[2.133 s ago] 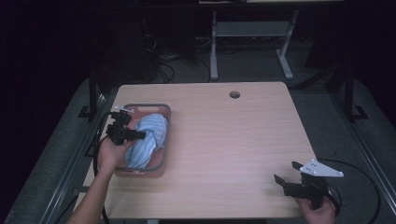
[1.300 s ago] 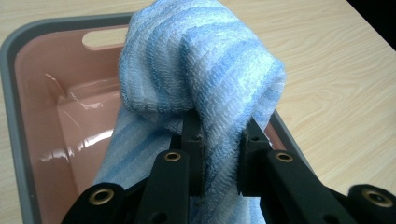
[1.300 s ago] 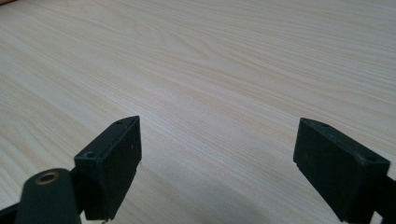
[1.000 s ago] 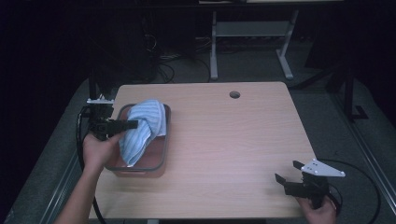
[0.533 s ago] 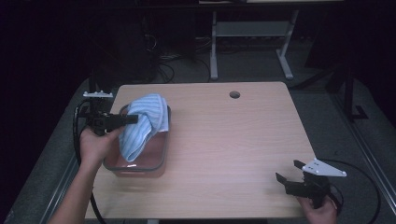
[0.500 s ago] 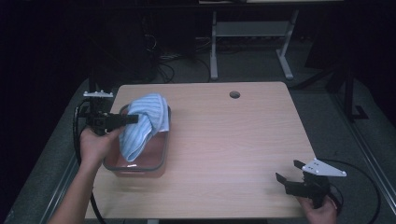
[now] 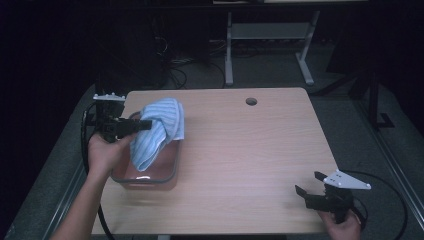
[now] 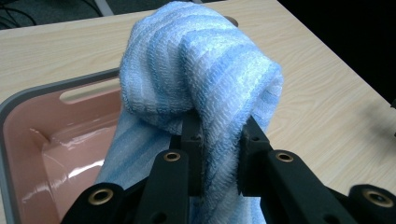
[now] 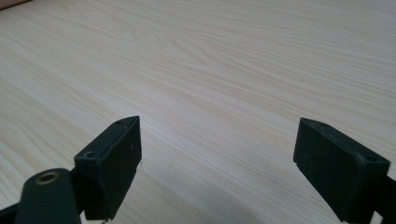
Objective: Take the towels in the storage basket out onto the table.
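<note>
A blue-and-white striped towel (image 7: 159, 129) hangs bunched above a pink bin with a grey rim (image 7: 167, 175) at the table's left side. My left gripper (image 7: 145, 125) is shut on the towel (image 8: 201, 93), pinching a fold between its jaws, and holds it lifted over the bin (image 8: 28, 98); the towel's lower end still reaches down inside. At the table's near right corner, my right gripper (image 7: 309, 184) rests low and open, with bare wood between its fingers (image 9: 114, 158).
The wooden table (image 7: 250, 150) has a round cable hole (image 7: 251, 101) near its far edge. Cables trail off both grippers. A metal desk frame (image 7: 270, 35) stands on the dark floor beyond the table.
My left gripper has taken the towel from inside the bin and lifted it up and toward the far left. The right gripper has stayed put.
</note>
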Motion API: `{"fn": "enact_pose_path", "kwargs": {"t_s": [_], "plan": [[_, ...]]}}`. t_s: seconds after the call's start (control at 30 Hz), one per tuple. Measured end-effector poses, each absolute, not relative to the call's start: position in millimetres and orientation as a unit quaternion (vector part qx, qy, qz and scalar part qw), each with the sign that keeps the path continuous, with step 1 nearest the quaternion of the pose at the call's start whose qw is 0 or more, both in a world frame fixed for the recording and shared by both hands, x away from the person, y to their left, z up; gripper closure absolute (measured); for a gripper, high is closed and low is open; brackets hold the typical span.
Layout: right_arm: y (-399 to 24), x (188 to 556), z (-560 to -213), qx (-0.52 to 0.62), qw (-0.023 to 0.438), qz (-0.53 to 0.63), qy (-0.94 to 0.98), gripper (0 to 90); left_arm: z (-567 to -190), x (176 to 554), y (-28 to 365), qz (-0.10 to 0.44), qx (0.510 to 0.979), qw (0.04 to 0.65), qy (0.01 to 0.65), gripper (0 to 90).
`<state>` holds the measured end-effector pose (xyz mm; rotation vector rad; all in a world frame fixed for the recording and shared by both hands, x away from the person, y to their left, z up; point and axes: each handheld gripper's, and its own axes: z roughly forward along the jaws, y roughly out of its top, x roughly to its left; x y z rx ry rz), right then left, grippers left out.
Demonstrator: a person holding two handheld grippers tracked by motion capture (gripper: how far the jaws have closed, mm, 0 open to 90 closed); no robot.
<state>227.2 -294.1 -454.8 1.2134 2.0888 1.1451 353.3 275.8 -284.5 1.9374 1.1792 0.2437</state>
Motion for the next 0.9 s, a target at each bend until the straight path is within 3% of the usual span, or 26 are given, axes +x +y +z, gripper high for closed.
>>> {"fn": "enact_pose_path", "kwargs": {"t_s": [0.9], "plan": [[-298, 226, -454, 0.441, 0.233, 0.422, 0.757, 14.7, -278, 362, 235, 0.082, 0.789, 0.423, 0.438, 76.4]]}}
